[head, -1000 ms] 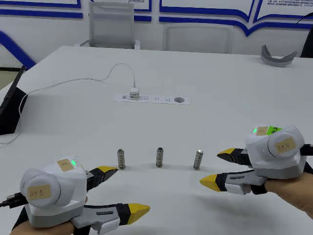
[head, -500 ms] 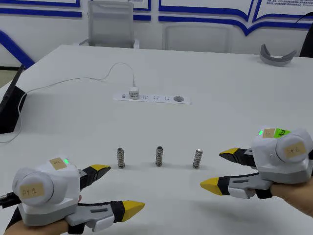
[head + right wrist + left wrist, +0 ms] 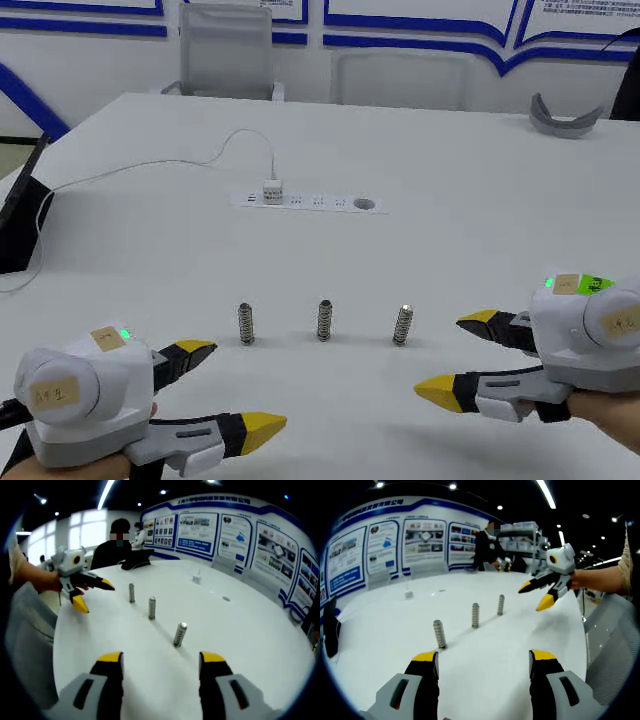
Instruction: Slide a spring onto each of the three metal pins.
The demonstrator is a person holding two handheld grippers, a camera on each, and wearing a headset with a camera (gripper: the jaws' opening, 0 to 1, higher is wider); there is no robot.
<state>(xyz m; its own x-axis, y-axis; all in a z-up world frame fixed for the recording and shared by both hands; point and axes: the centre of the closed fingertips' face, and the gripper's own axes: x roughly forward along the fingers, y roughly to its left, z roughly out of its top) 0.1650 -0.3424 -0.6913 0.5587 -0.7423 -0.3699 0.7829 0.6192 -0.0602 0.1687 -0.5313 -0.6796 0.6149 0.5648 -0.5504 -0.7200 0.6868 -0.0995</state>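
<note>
Three upright metal pins, each with a spring coiled around it, stand in a row on the white table: left pin, middle pin, right pin. In the left gripper view they are the near pin, middle pin and far pin. In the right gripper view they are the near pin, middle pin and far pin. My left gripper is open at the front left, empty. My right gripper is open at the front right, empty, a little right of the right pin.
A white power strip with a plugged adapter and cable lies mid-table. A dark laptop edge sits at the far left, a grey headset at the back right, and chairs behind. A person sits beyond the table.
Both grippers have drawn back toward me and slightly outward from the pins, staying open. The pins and springs have not moved.
</note>
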